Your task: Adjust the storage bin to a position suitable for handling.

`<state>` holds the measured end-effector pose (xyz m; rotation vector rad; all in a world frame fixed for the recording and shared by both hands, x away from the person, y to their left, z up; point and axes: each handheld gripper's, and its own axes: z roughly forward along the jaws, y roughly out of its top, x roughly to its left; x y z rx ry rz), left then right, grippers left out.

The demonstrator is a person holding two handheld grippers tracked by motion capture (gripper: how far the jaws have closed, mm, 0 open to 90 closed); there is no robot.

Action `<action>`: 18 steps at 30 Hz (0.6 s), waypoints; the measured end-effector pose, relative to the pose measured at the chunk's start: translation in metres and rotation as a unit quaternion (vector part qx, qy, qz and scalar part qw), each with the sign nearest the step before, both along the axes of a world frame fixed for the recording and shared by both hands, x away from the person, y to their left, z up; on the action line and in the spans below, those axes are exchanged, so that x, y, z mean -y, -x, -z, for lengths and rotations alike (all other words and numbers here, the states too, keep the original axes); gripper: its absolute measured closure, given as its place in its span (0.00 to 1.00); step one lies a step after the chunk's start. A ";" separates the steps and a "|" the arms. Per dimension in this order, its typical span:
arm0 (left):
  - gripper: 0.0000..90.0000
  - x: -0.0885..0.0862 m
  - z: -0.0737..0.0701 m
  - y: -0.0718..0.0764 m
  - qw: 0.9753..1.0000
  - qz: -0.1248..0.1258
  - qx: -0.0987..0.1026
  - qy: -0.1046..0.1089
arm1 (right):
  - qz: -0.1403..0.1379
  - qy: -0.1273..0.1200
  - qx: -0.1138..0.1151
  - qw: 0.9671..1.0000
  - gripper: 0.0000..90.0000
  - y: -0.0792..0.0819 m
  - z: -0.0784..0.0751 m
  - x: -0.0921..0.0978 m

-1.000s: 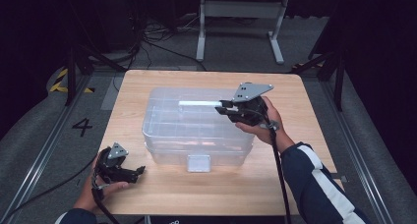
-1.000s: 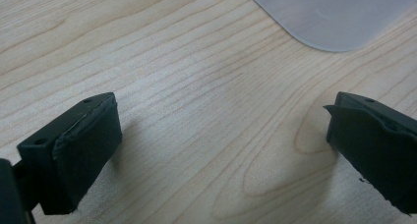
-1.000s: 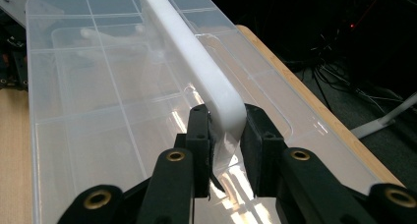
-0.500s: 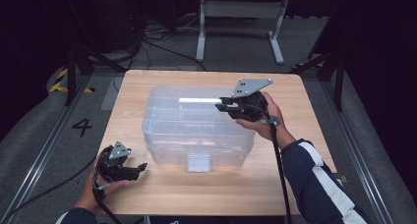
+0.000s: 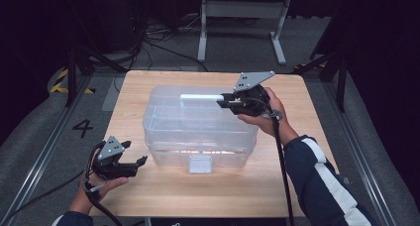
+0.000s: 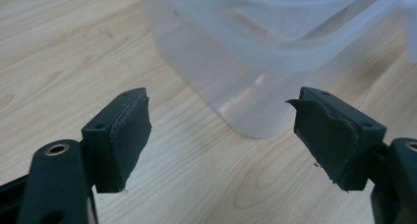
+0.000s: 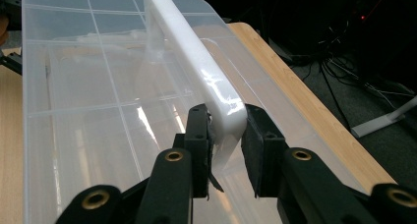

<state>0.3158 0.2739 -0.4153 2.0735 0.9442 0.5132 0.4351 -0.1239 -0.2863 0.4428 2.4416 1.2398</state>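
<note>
In the right gripper view, the right claw (image 7: 223, 150) sits in the lower middle of the frame, and its two black jaws are closed on the near end of the white handle (image 7: 192, 57). The pads press this end from both sides. From there the handle runs up toward the upper left of the frame, above the clear lid of the plastic box (image 7: 74, 101). Through the lid, thin divider lines of compartments are visible.

In the high view, the right claw (image 5: 224, 101) is at the upper middle of the frame, at the right end of the handle (image 5: 200, 97), with a hand (image 5: 265, 114) behind it. The box (image 5: 198, 129) stands in the middle of the wooden surface (image 5: 292, 151), and a small latch (image 5: 199, 163) is on its front side.

The left claw (image 5: 139, 161) is at the lower left of the high view, just beside the front left corner of the box and not touching it. In the left gripper view, the left claw (image 6: 221, 135) is wide open and holds nothing. The corner of the box (image 6: 255, 86) lies beyond the gap, in the upper part of the frame.
</note>
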 end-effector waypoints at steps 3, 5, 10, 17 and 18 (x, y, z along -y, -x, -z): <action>0.25 0.003 -0.006 0.000 1.000 0.006 0.008 0.000 | -0.001 0.001 0.000 1.000 0.82 -0.001 -0.001 0.000; 0.25 0.006 -0.011 0.000 1.000 0.011 0.013 0.006 | 0.001 0.002 0.001 1.000 0.82 -0.002 -0.003 -0.001; 0.25 0.015 -0.023 0.000 0.999 0.022 0.023 0.012 | 0.003 0.004 0.001 1.000 0.82 -0.004 -0.005 -0.001; 0.33 0.021 -0.026 -0.003 0.999 0.031 0.027 0.023 | 0.004 0.009 0.006 1.000 0.81 -0.005 -0.006 -0.002; 0.35 0.021 -0.026 -0.004 0.999 0.032 0.027 0.020 | 0.004 0.009 0.006 1.000 0.81 -0.005 -0.006 -0.002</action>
